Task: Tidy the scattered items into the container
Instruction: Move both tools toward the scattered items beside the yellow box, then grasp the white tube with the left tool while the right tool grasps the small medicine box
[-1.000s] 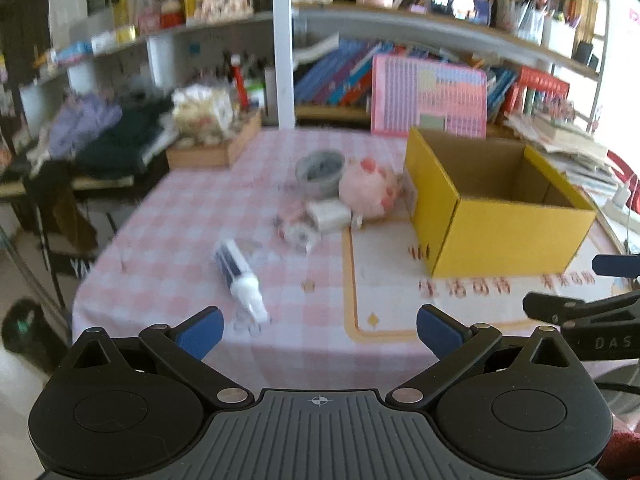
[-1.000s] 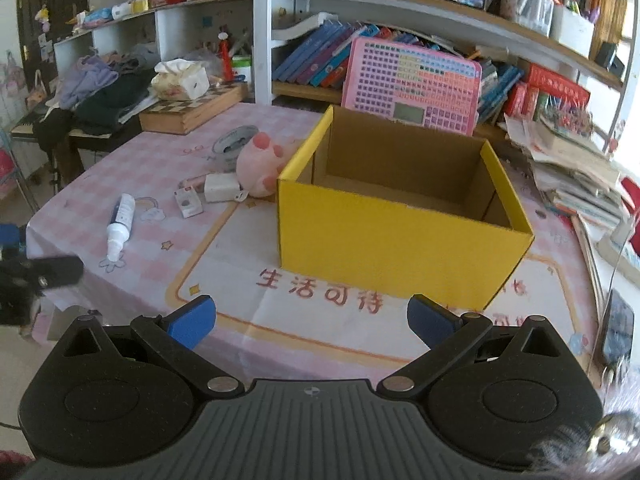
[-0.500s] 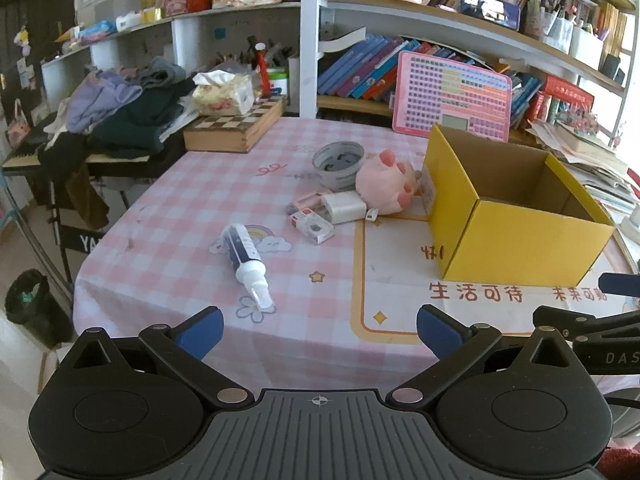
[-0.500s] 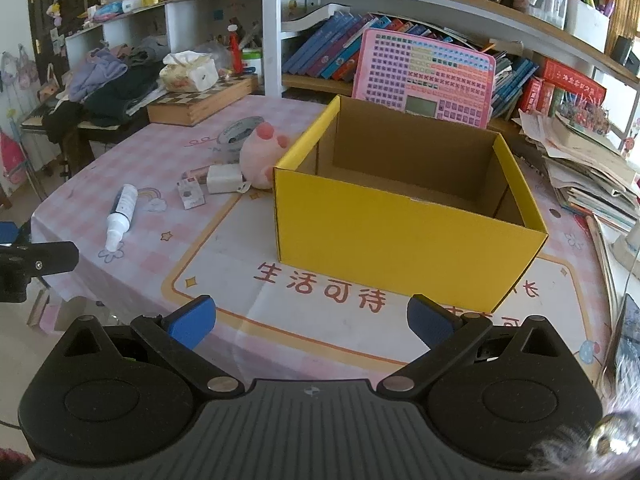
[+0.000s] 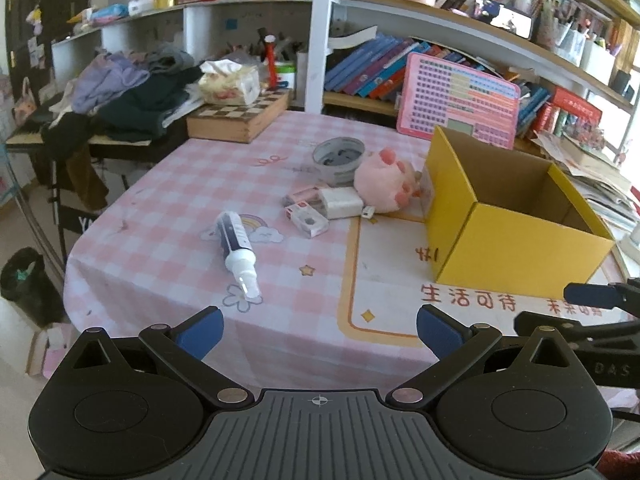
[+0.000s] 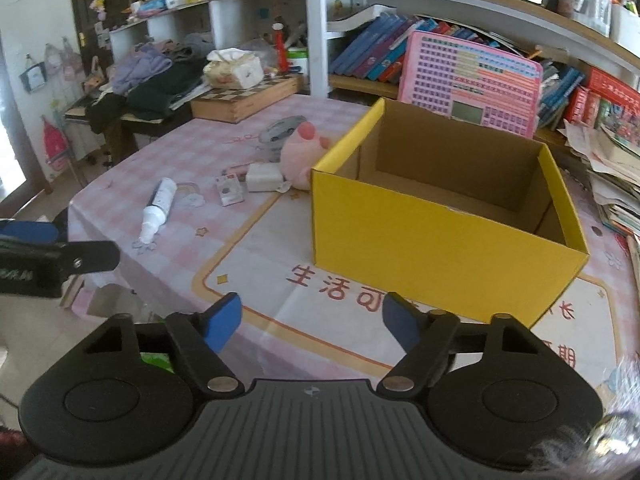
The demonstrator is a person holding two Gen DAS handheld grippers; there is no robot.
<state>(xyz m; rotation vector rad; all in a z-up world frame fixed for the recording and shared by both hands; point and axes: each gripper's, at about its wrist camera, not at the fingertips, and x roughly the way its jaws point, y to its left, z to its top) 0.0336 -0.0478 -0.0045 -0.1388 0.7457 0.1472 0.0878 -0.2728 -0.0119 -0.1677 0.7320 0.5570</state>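
Observation:
An open yellow cardboard box (image 5: 500, 236) (image 6: 440, 220) stands on the pink checked table, with nothing visible inside. To its left lie a pink plush pig (image 5: 384, 184) (image 6: 298, 156), a grey tape roll (image 5: 339, 156), a white charger (image 5: 340, 203) (image 6: 262, 178), a small white card box (image 5: 306, 221) (image 6: 230, 190) and a white spray bottle (image 5: 238, 248) (image 6: 158, 208). My left gripper (image 5: 318, 330) is open and empty at the table's near edge. My right gripper (image 6: 312, 320) is open and empty in front of the box.
A pink toy laptop (image 5: 456, 100) leans behind the box. A wooden chessboard case with a tissue pack (image 5: 240, 116) sits at the table's far left. Shelves of books stand behind. Clothes are piled on a side desk (image 5: 120, 100). Paper stacks (image 6: 612, 184) lie at right.
Both grippers have moved closer to the table and the views have steadied. The right gripper's fingers stand a little narrower than before. Nothing on the table has moved.

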